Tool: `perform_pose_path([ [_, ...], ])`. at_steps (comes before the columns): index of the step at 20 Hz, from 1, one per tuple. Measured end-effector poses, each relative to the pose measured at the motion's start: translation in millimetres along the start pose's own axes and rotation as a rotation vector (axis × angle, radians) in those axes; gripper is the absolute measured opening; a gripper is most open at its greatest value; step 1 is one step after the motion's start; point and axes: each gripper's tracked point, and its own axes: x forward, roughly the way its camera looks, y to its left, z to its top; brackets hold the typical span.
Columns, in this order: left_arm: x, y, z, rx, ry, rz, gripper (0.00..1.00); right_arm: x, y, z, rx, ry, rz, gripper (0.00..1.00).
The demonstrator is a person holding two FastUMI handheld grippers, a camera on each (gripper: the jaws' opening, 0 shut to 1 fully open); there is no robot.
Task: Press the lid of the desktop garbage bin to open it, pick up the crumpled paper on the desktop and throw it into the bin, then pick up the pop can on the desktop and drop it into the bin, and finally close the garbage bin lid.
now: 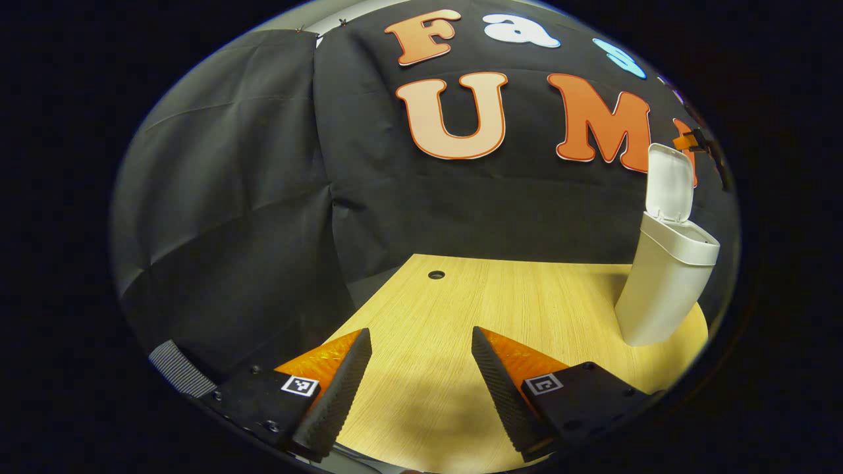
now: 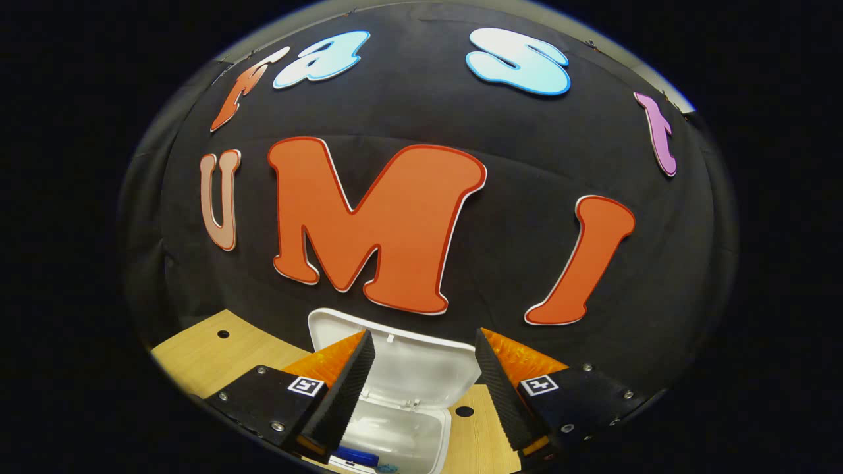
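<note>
The white desktop bin (image 1: 662, 289) stands at the right of the wooden desk (image 1: 514, 296), its lid (image 1: 670, 184) tipped up. My left gripper (image 1: 420, 332) hovers low over bare desk to the bin's left, open and holding nothing. A bit of the other gripper (image 1: 693, 139) shows above the lid. In the right gripper view, my right gripper (image 2: 424, 334) is open and empty just above the bin's mouth (image 2: 402, 431), with the raised lid (image 2: 415, 368) behind it. Something blue (image 2: 355, 455) lies inside the bin; I cannot tell what it is.
Black cloth walls close the desk at the back and left. A small round hole (image 1: 436, 274) sits near the desk's far edge, and another hole (image 2: 464, 411) lies beside the bin. The desk's left edge runs diagonally past my left gripper.
</note>
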Motion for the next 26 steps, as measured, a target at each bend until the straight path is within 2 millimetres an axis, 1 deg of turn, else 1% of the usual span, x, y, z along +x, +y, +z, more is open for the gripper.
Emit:
perform_pose_path([
  [1, 0.3, 2.5, -0.9, -0.002, 0.006, 0.005, 0.97, 4.6, 0.8, 4.7, 0.001, 0.000, 0.004, 0.93],
  [3, -3.2, 7.8, -5.1, -0.005, 0.016, 0.010, 0.98, 16.4, -5.1, 6.2, 0.005, 0.022, -0.019, 0.93],
  [4, -5.3, 10.2, -6.4, -0.005, 0.015, 0.014, 0.98, 21.1, -5.1, 6.1, 0.018, 0.036, -0.019, 0.92],
  [8, -9.4, 16.3, -10.7, -0.016, 0.024, 0.046, 0.98, 39.8, 5.5, -3.0, 0.063, 0.098, 0.002, 0.92],
  [9, -10.2, 17.9, -11.1, -0.021, 0.024, 0.055, 0.98, 42.2, 8.7, -5.6, 0.074, 0.112, 0.005, 0.92],
  [12, -12.8, 24.3, -17.5, -0.032, 0.023, 0.077, 0.98, 47.5, 15.5, -4.7, 0.093, 0.113, 0.007, 0.92],
  [14, -14.0, 27.5, -14.6, -0.037, 0.023, 0.086, 0.98, 46.0, 17.4, -5.9, 0.100, 0.123, 0.004, 0.92],
  [17, -13.4, 26.2, -13.9, -0.037, 0.020, 0.082, 0.97, 39.4, 18.7, -9.8, 0.123, 0.131, 0.004, 0.92],
  [21, -12.2, 24.6, -12.0, -0.024, 0.013, 0.057, 0.97, 23.3, 22.0, -17.2, 0.161, 0.140, 0.017, 0.92],
  [25, -9.5, 20.4, -9.4, -0.010, 0.008, 0.027, 0.98, 8.0, 25.3, -24.3, 0.154, 0.151, 0.024, 0.92],
  [26, -8.5, 19.0, -8.8, -0.007, 0.006, 0.020, 0.98, 5.3, 27.6, -31.8, 0.145, 0.167, 0.026, 0.92],
])
